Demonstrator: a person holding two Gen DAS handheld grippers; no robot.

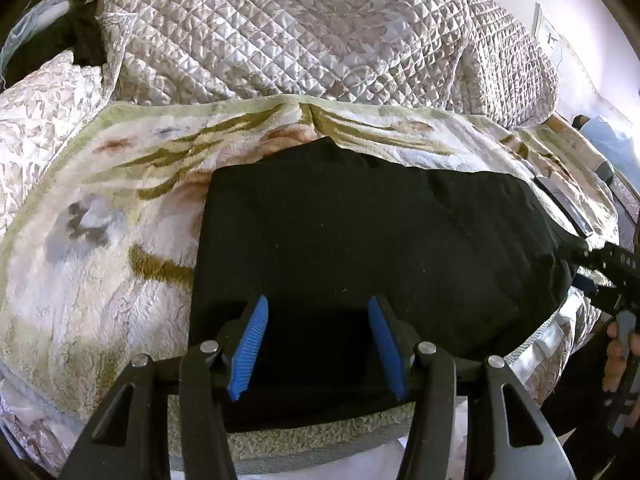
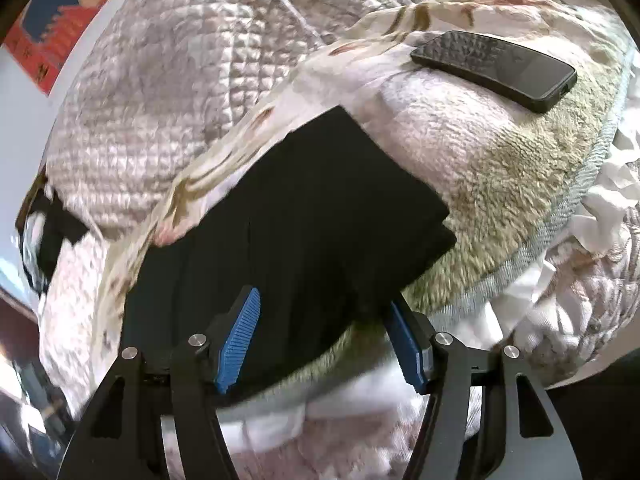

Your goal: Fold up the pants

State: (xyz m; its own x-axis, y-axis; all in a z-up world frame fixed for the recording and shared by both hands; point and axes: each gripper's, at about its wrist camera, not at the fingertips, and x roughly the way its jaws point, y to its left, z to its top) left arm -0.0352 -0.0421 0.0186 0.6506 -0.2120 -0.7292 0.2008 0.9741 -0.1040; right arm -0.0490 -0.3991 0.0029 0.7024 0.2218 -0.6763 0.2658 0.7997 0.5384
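Not much legible for you here. Left wrist view: white characters on the black gripper at the right edge, roughly "OA", partly cut off, can't confirm. Right wrist view: red-and-blue poster on the wall, top left, shows small dark marks and a round emblem, too blurred to read.

The right gripper is hovering with its blue-padded fingers standing wide apart. The black pants are lying folded between and ahead of the fingers, resting on a fuzzy patterned blanket. A black phone is sitting on the blanket well ahead of the right finger. A quilted bedspread is bunching up beyond the left finger.
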